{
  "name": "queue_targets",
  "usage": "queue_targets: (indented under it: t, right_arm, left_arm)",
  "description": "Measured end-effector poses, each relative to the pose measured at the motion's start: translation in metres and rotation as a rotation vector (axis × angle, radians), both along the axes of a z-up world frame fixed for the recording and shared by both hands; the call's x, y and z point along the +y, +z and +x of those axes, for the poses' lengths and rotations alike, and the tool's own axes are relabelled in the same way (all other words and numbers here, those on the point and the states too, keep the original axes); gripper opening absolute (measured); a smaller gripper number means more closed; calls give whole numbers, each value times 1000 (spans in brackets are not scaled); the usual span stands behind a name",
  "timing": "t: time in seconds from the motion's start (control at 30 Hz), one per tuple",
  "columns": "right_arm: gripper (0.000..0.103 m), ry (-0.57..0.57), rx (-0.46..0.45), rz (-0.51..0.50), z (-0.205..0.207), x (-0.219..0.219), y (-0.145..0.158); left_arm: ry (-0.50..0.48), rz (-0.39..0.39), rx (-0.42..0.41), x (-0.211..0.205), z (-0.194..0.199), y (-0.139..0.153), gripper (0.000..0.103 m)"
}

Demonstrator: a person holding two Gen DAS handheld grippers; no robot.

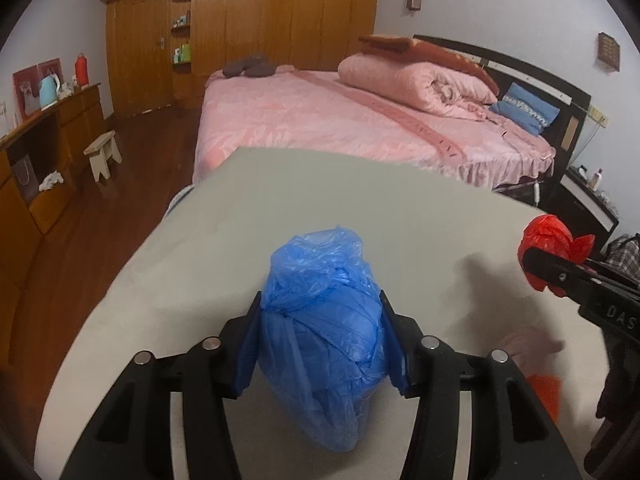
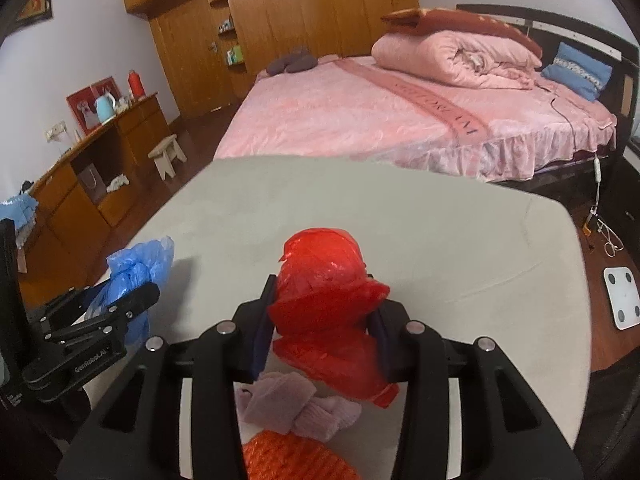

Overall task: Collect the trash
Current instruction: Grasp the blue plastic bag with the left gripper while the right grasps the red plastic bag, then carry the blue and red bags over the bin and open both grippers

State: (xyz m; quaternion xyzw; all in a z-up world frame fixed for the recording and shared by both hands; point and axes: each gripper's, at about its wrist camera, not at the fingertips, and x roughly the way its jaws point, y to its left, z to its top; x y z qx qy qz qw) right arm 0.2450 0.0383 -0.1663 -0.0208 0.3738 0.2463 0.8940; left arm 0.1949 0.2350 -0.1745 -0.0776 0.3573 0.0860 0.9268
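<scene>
A tied blue plastic bag (image 1: 324, 328) hangs between the pads of my left gripper (image 1: 322, 320), which is shut on it just above the grey table (image 1: 280, 200). My right gripper (image 2: 322, 312) is shut on a crumpled red plastic bag (image 2: 324, 300), lifted slightly off the table (image 2: 400, 216). The left wrist view shows the red bag (image 1: 548, 240) at the right edge, held by the right gripper (image 1: 556, 268). In the right wrist view the blue bag (image 2: 136, 268) and left gripper (image 2: 136, 300) sit at the left.
A pale purple crumpled tissue (image 2: 296, 404) and an orange mesh item (image 2: 296, 460) lie on the table beneath the right gripper. Beyond the table stand a pink bed (image 1: 340, 120), a wooden sideboard (image 1: 48, 140) and a small stool (image 1: 104, 156). A white scale (image 2: 622, 296) lies on the floor.
</scene>
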Motion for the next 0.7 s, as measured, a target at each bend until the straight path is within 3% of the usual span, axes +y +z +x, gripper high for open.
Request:
queue_targets:
  t: [0.3, 0.7]
  right_arm:
    - [41, -38, -27, 40, -29, -39, 23]
    - [42, -93, -89, 54, -90, -101, 62]
  left_arm:
    - [-61, 37, -60, -42, -19, 37, 52]
    - [-126, 23, -116, -102, -62, 71, 52]
